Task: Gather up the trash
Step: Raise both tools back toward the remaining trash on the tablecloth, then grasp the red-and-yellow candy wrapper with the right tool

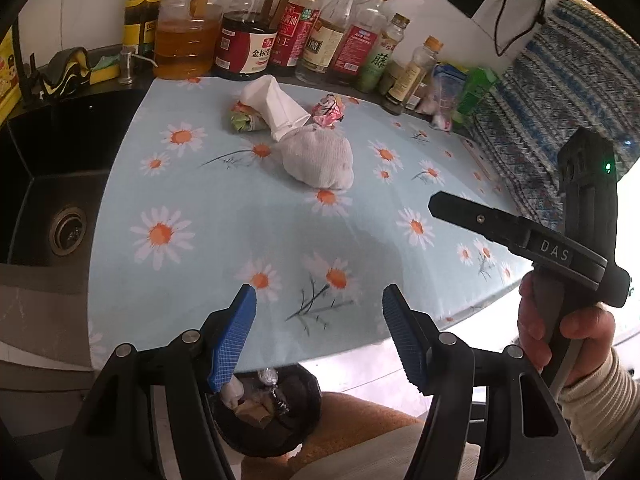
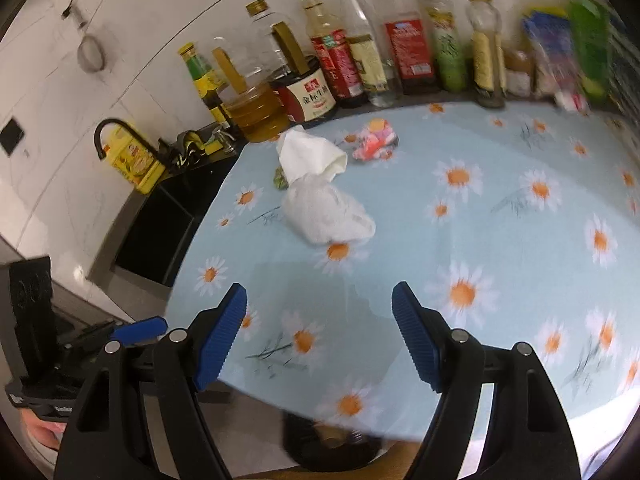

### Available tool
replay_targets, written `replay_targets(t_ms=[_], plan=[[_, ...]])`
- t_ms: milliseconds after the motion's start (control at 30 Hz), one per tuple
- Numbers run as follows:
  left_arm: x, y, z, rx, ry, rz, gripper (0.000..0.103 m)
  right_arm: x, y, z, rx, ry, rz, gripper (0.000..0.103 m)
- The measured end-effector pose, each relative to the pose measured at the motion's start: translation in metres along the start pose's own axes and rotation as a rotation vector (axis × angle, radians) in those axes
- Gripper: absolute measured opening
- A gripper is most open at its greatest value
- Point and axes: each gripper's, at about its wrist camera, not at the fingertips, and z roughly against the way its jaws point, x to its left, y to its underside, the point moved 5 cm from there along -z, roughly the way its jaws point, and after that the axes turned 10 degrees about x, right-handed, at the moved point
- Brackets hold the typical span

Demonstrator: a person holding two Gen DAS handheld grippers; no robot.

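On the daisy-print tablecloth (image 1: 248, 216) (image 2: 500, 240) lie several pieces of trash: a crumpled white tissue wad (image 1: 320, 158) (image 2: 332, 212), a crushed white paper cup (image 1: 276, 106) (image 2: 308, 156), a green wrapper (image 1: 242, 118) (image 2: 280, 179) and a pink-red wrapper (image 1: 329, 111) (image 2: 374, 142). A black bin (image 1: 268, 412) (image 2: 328, 440) with scraps in it stands below the table's front edge. My left gripper (image 1: 318, 334) hangs open over that edge, with nothing between its pads. My right gripper (image 2: 320, 338) is open and empty too, and shows in the left wrist view (image 1: 520, 232) at the right, held by a hand.
A row of oil and sauce bottles (image 1: 256, 40) (image 2: 360, 60) lines the back wall. A black sink (image 1: 52, 184) (image 2: 156, 232) with a black tap (image 2: 116, 128) lies to the left. A patterned cloth (image 1: 560, 80) hangs at the right.
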Motion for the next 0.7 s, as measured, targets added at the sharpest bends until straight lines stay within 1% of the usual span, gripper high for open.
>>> replay_targets(t_ms=[33,233,300,367,567,667,700], plan=[[-0.002,-0.005,-0.002,0.001,-0.007,0.006,0.063,-0.003,-0.005,-0.001,0.001,0.006,0.017,0.075],[-0.011,-0.036,-0.005,-0.025,-0.041,0.056,0.063,-0.024,-0.046,-0.018,0.036,-0.029,0.074,0.077],[-0.011,-0.046,-0.008,-0.035,-0.054,0.082,0.063,-0.029,-0.060,-0.024,0.050,-0.038,0.099,0.084],[-0.011,-0.052,-0.011,-0.039,-0.061,0.105,0.063,-0.036,-0.075,-0.030,0.063,-0.044,0.126,0.084],[-0.014,-0.074,-0.028,-0.028,-0.095,0.164,0.063,-0.052,-0.114,-0.054,0.114,-0.050,0.227,0.088],[-0.015,-0.085,-0.036,-0.022,-0.123,0.179,0.063,-0.057,-0.127,-0.070,0.148,-0.039,0.292,0.088],[-0.015,-0.088,-0.038,-0.018,-0.129,0.189,0.063,-0.058,-0.130,-0.075,0.153,-0.037,0.307,0.090]])
